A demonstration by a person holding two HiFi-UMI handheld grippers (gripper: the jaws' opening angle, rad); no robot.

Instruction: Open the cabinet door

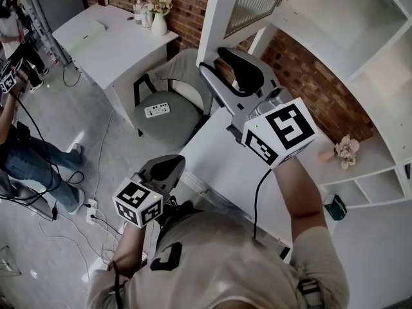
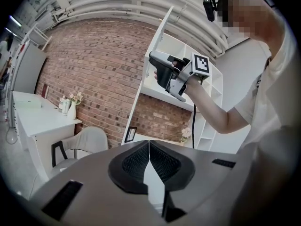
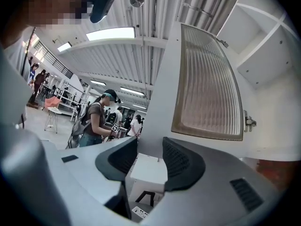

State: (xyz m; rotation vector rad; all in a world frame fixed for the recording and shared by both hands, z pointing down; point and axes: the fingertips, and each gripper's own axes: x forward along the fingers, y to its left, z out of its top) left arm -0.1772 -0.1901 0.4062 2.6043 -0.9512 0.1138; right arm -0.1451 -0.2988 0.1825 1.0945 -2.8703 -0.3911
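**R tongs wide at the door's corner, L tongs shut**

R gripper sits centre frame in the head view, held about level, jaws wide apart and nothing pinched. In the right gripper view the white-framed, ribbed-glass cabinet door fills the upper right. Its lower left corner shows just past the gap btwn the jaws, and the pads don't press on it as far as I can see. The door stands swung out from the white cabinet, w/ a small metal hinge on its right edge. The head view puts the door at top centre, the tongs' tips just under its bottom edge.

L gripper is low, lower left of the head view — jaws closed tip to tip, empty. Its own view looks at a red brick wall, w/ the R gripper raised at upper centre beside the door.

Around the scene, in the head view:
- White desk at upper left, carrying a white vase of pale flowers.
- Grey padded chair just below the desk.
- Pink flower bunch on a white shelf at the right.
- Small teal box lower right.
- Person in blue jeans at the left edge.
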